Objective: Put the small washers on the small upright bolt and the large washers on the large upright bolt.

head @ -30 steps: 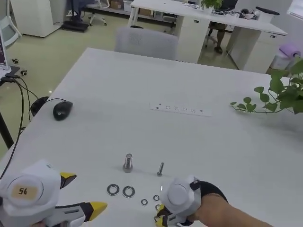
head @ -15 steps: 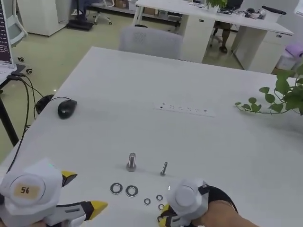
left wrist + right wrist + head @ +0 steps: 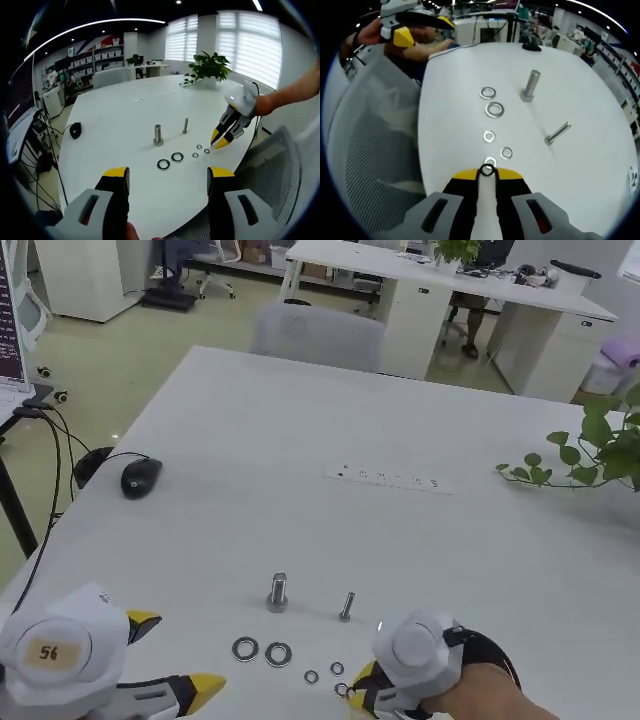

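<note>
Lying clear of the pinched small washer (image 3: 486, 170): mouse (image 3: 141, 477), socket strip (image 3: 388, 478), plant (image 3: 600, 440)

Large washers (image 3: 245, 649): two, flat on the table (image 3: 300, 440), side by side, near left of the group.
Small washers (image 3: 311, 677): three, in a cluster right of the large pair; the nearest one sits at the right gripper's tips.
Upright bolts: two. One large bolt (image 3: 278, 592) on the left, one small bolt (image 3: 347, 606) on the right.
Grippers: two. Left gripper (image 3: 169, 176), right gripper (image 3: 486, 176).
Computer mouse (image 3: 140, 477): one, far left.
Leafy plant (image 3: 595, 450): one, far right.
</note>
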The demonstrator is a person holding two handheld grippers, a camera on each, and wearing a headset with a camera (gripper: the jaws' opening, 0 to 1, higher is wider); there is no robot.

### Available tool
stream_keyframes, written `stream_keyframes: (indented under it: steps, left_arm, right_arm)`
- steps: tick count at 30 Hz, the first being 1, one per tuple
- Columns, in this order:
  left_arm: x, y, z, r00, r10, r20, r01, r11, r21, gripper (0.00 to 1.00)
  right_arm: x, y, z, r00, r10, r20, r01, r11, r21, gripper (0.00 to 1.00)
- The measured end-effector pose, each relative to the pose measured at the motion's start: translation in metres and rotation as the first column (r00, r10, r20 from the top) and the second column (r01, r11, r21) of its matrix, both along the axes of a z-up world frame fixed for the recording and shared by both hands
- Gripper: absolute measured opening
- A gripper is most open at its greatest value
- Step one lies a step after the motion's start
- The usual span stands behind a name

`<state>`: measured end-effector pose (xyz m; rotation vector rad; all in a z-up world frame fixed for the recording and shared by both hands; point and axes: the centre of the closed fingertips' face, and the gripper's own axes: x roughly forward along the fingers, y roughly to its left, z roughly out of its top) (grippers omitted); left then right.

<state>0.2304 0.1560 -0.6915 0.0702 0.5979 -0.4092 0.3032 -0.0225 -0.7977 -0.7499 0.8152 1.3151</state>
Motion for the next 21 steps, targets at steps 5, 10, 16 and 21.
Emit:
stream_keyframes:
  steps: [5,10,16,21]
  left_arm:
    - [0.002,0.001,0.002,1.0,0.002,0.004,-0.002,1.0,-0.001,0.62]
    - [0.002,0.002,0.003,1.0,0.005,0.006,-0.005,1.0,-0.003,0.62]
    - [0.001,0.004,0.003,1.0,0.013,0.007,-0.013,1.0,-0.01,0.62]
    - [-0.002,0.003,0.002,1.0,0.01,0.004,-0.01,1.0,-0.007,0.62]
  right_arm:
    - [0.028,0.002,0.018,0.998,-0.042,0.042,0.042,0.999,0.018,0.13]
    - [0.056,0.007,0.034,0.994,-0.077,0.074,0.074,0.997,0.033,0.13]
    - [0.08,0.016,0.046,0.99,-0.09,0.104,0.087,0.996,0.031,0.13]
    - [0.096,0.022,0.047,0.989,-0.071,0.126,0.072,0.997,0.003,0.13]
